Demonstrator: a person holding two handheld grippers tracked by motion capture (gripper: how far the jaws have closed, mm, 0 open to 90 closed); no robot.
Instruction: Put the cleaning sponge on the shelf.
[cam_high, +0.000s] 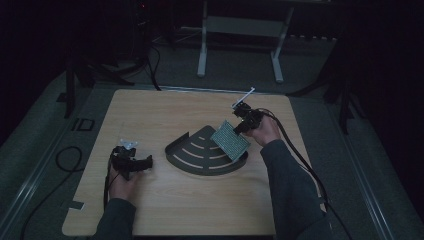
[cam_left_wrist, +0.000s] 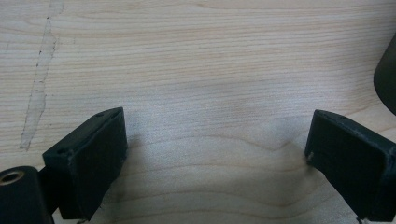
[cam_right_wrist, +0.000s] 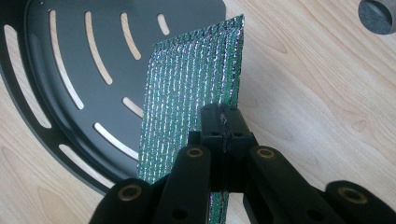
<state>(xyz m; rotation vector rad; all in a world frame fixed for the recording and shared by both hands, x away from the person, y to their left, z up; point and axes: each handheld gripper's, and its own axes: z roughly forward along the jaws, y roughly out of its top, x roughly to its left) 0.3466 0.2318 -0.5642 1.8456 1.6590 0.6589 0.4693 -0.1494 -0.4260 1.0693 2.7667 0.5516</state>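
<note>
A dark fan-shaped slotted tray (cam_high: 200, 155) (cam_right_wrist: 70, 70) lies in the middle of the wooden table. My right gripper (cam_high: 241, 126) (cam_right_wrist: 223, 122) is shut on the edge of a green, silver-flecked scouring pad (cam_high: 230, 140) (cam_right_wrist: 187, 102), holding it tilted on edge over the tray's right side. My left gripper (cam_high: 137, 162) (cam_left_wrist: 215, 144) rests low over bare wood at the table's left, its jaws wide apart and nothing between them. The tray's dark edge (cam_left_wrist: 386, 79) shows at the right of the left gripper view.
The table (cam_high: 150, 115) is light wood with rounded corners. A round grey object (cam_right_wrist: 378, 16) sits on the wood at the top right of the right gripper view. Cables trail from both grippers. A white desk frame (cam_high: 240, 30) stands on the floor behind the table.
</note>
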